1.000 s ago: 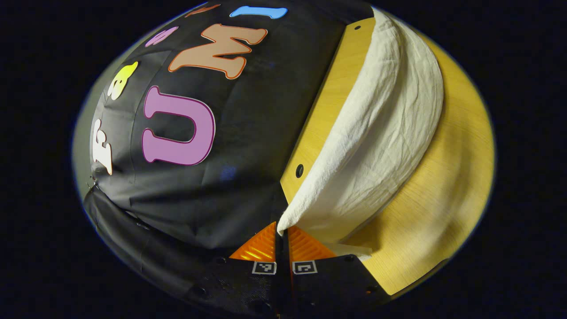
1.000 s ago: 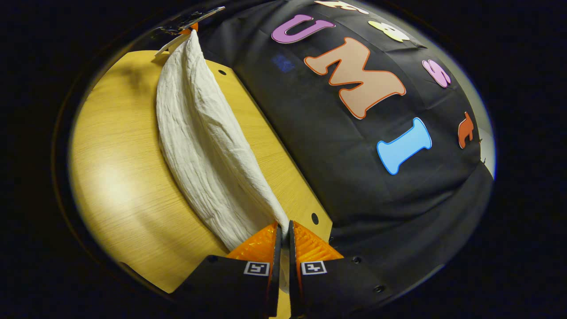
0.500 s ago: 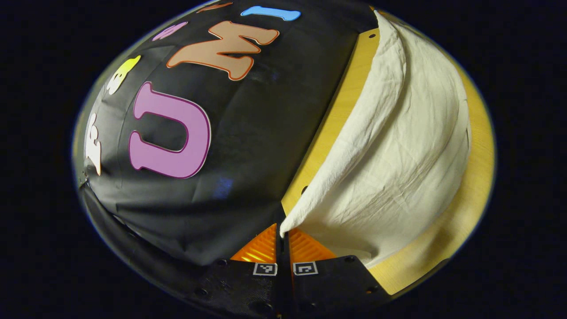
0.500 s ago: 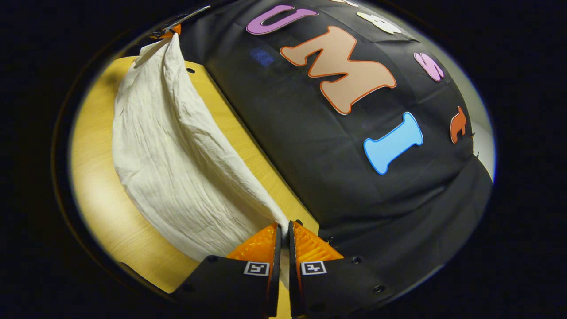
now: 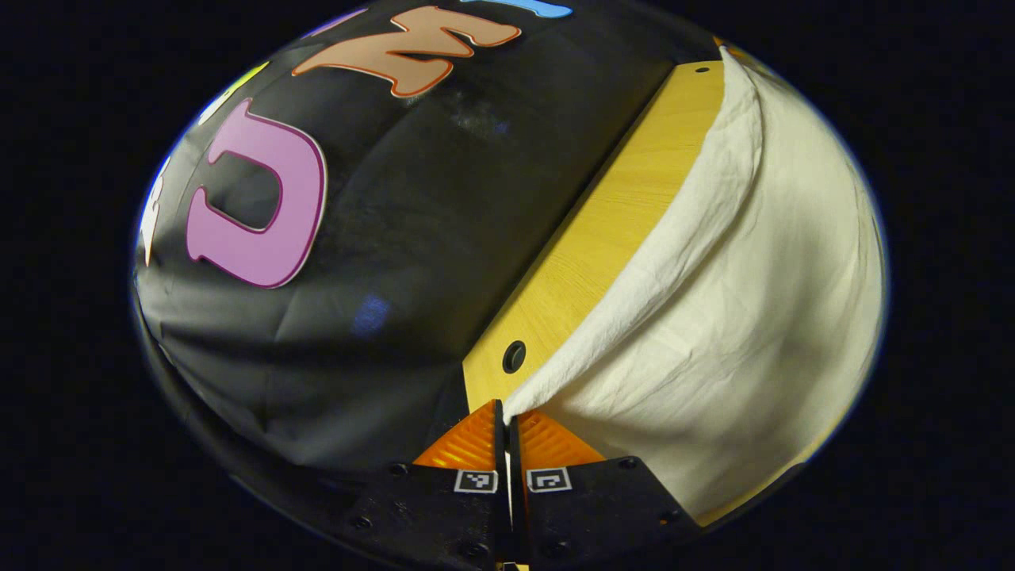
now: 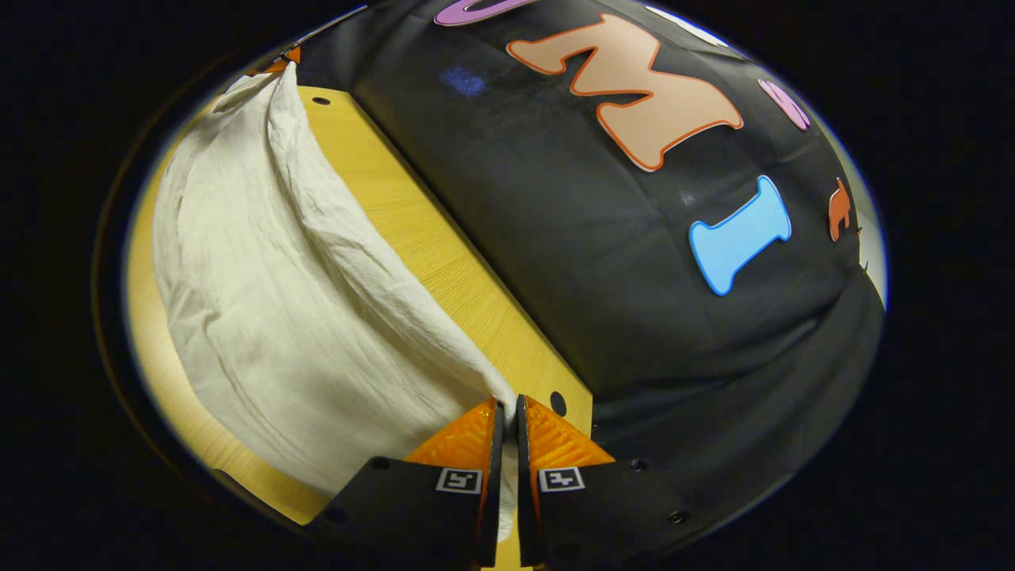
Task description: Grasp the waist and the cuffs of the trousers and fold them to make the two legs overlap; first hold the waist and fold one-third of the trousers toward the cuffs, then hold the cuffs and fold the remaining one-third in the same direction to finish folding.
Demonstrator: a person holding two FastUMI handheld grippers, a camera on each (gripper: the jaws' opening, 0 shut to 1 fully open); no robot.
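Note:
The cream-white trousers hang stretched between my two grippers above the wooden table. In the left gripper view my left gripper is shut on one end of the cloth, which runs up and away to the right. In the right gripper view the trousers spread to the left, and my right gripper is shut on their other end. The left gripper appears small at the top left of that view, holding the far corner. I cannot tell which end is the waist.
The table's far edge runs along the booth's black cloth wall. Small round holes sit near that edge. A strip of bare wood lies below the hanging cloth.
Both grippers have moved with the cloth, which now spreads wider and covers more of the table in both views. More bare wood lies between the cloth's top edge and the wall.

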